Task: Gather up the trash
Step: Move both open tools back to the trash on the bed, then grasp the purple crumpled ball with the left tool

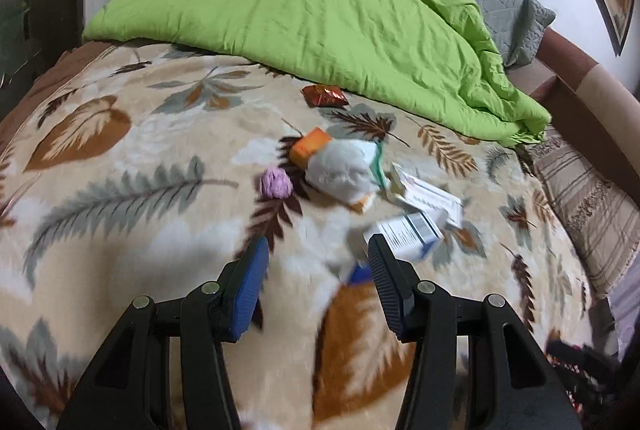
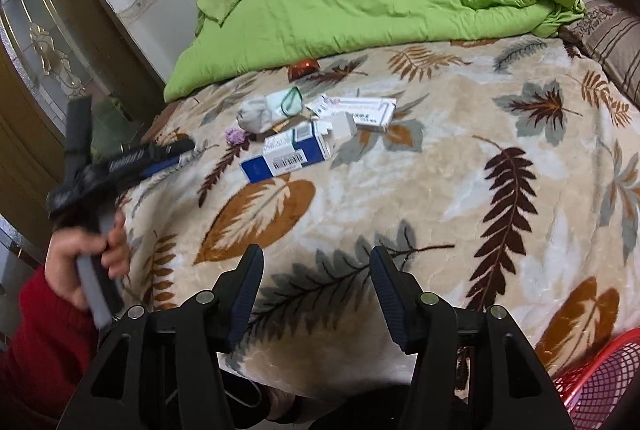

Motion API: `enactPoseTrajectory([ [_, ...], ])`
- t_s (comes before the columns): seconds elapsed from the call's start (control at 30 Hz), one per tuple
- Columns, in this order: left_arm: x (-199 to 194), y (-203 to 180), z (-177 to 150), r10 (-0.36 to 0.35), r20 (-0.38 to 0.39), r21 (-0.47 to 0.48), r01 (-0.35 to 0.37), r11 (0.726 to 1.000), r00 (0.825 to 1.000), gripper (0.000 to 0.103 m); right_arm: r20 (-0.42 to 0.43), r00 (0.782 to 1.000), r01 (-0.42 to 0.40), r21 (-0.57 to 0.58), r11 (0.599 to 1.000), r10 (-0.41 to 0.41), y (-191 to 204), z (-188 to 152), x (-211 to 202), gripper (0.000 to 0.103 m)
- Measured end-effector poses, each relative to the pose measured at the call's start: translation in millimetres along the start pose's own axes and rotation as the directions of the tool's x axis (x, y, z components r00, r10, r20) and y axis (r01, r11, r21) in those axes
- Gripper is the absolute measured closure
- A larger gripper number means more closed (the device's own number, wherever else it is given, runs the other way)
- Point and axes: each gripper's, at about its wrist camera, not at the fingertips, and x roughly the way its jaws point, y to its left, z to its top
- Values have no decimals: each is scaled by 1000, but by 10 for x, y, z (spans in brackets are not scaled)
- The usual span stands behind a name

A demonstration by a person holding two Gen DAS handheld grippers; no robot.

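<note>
Left wrist view: a leaf-patterned blanket (image 1: 120,189) covers the bed, with a green duvet (image 1: 320,9) heaped along its far edge. The trash lies in a loose cluster near the blanket's middle: a blue-and-white carton (image 1: 412,234) nearest, a flat white box (image 1: 432,197) just behind it, a crumpled white wad (image 1: 340,169) lying on an orange box (image 1: 308,145), a small purple ball (image 1: 276,182) beside them, and a red foil wrapper (image 1: 324,96) close to the duvet's edge. The left gripper (image 1: 318,250) hangs over the blanket, jaws apart, empty. The right gripper (image 2: 316,262) hangs above the near edge, also parted and empty. A red mesh basket (image 2: 600,382) sits off the near right corner.
</note>
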Motion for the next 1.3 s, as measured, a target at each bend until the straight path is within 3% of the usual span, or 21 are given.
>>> enactPoseTrajectory([
  [0.2,552,101,225,24,-48,-4,-24,1000,999,64,-28,1000,1,21,1000,-1,-102,-55,102,43],
  [0.4,1002,204,352,59,-93,-11,-60,998,994,66,-35,999,3,26,1000,-2,-163,30,155,44],
  [0.5,1159,253,358,59,-109,-17,-61,998,992,80,-39,999,3,22,1000,-2,-170,109,199,44],
  [0.6,1184,273,334,51,-85,-20,-53,998,995,88,-45,999,3,16,1000,-3,-167,190,257,44],
  [0.63,1186,277,327,47,-83,-17,-48,999,995,100,-47,999,2,16,1000,-1,-167,218,281,44],
  [0.67,1179,289,304,39,-85,-21,-41,999,996,102,-49,999,-1,18,1000,2,-167,246,303,43],
  [0.97,988,332,304,-15,-73,-26,13,1000,997,102,-21,999,-34,34,999,34,-116,581,458,43],
  [1.13,1000,228,382,2,-64,64,2,998,998,99,-20,999,-33,28,999,34,-100,572,493,44],
  [1.2,1063,176,402,24,-66,97,-18,995,998,84,-31,999,-34,38,999,36,-123,549,526,43],
  [1.23,1081,171,409,34,-63,102,-27,994,997,71,-35,999,-34,41,999,36,-134,535,536,43],
  [1.3,1107,150,425,56,-43,111,-50,992,998,65,-42,998,-33,45,998,35,-157,515,558,43],
])
